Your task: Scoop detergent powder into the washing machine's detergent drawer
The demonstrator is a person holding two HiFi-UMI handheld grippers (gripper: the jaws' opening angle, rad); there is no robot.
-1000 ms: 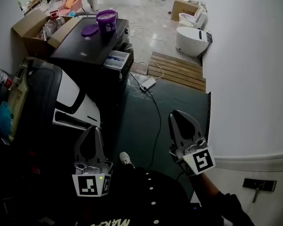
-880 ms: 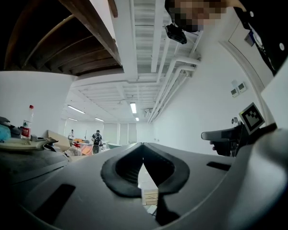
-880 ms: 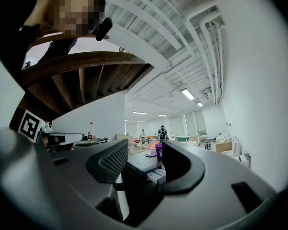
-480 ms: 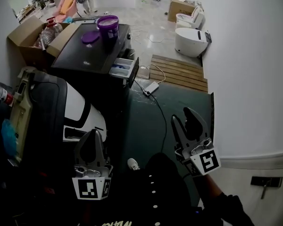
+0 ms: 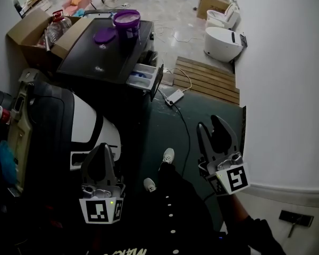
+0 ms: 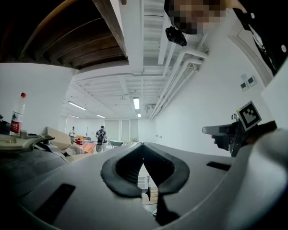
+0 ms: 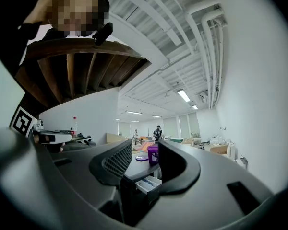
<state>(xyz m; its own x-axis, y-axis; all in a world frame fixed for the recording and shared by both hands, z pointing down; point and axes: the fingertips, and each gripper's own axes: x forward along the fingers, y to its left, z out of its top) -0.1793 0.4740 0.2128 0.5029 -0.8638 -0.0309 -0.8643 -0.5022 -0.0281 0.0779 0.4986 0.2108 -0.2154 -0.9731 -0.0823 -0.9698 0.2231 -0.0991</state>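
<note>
Head view: the right gripper (image 5: 209, 125), pinched shut a second ago, now gapes wide and empty, jaws easing inward, left gripper (image 5: 102, 147) closed on nothing, while the purple detergent tub (image 5: 127, 21) and open detergent drawer (image 5: 143, 77) sit far left, nearer than before, so no scooping yet.

The washing machine (image 5: 98, 57) top carries a purple tub (image 5: 126, 23) and purple lid (image 5: 103, 35).
</note>
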